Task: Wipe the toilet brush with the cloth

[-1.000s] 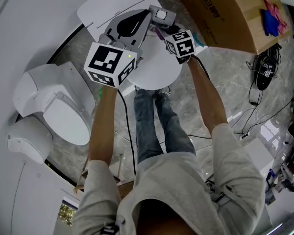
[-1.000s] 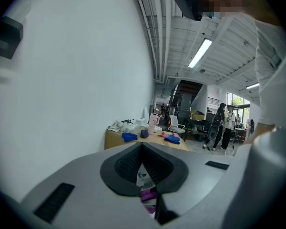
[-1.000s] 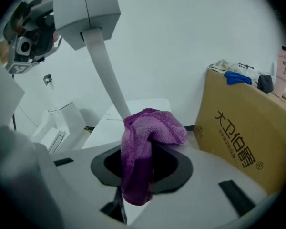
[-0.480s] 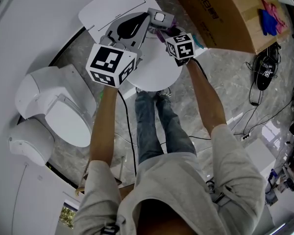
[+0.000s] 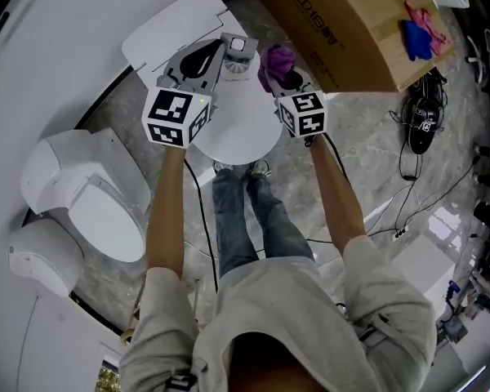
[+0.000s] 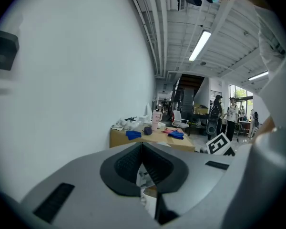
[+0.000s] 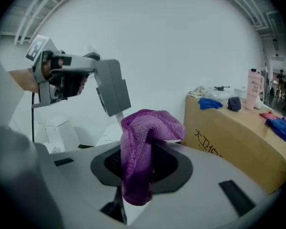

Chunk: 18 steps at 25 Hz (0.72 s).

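The left gripper (image 5: 219, 51) fingers pinch the toilet brush (image 5: 237, 47) above the tabletop (image 5: 245, 133) far edge; the right gripper (image 5: 284, 78), clamped on the cloth (image 5: 275, 58), has pulled just clear of it; probably between wiping strokes.

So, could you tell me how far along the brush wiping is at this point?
Done: both items are picked up. The left gripper is closed on the white toilet brush, and the right gripper clamps the purple cloth.
In hand: the cloth is held close beside the brush above the round table; contact isn't clear.
Left: the wiping strokes themselves.
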### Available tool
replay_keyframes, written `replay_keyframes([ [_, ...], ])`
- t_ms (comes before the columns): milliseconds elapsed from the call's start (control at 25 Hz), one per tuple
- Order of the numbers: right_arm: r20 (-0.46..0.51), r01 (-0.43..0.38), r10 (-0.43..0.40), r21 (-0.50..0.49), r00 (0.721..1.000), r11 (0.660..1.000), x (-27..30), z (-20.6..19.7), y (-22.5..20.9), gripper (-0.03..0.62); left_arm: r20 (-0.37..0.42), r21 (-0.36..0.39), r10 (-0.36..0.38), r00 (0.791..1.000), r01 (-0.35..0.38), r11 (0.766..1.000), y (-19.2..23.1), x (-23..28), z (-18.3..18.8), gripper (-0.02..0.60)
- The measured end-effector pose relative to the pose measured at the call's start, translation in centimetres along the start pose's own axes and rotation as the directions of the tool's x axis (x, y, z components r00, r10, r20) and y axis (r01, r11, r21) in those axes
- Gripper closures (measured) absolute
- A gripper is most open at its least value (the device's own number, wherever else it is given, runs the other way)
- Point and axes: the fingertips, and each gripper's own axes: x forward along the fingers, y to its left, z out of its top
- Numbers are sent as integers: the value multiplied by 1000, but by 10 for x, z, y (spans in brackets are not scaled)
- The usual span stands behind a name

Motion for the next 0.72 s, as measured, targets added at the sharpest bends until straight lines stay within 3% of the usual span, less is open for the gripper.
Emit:
replay_keyframes([
  [200, 52, 26, -26, -3, 998, 1000, -37, 21, 2, 471, 61, 60, 31, 998, -35, 998, 0, -14, 10, 561],
  [720, 182, 98, -94, -14, 979, 995, -126, 88, 1, 471, 55, 12, 131, 990, -132, 991, -9, -70, 31, 563],
])
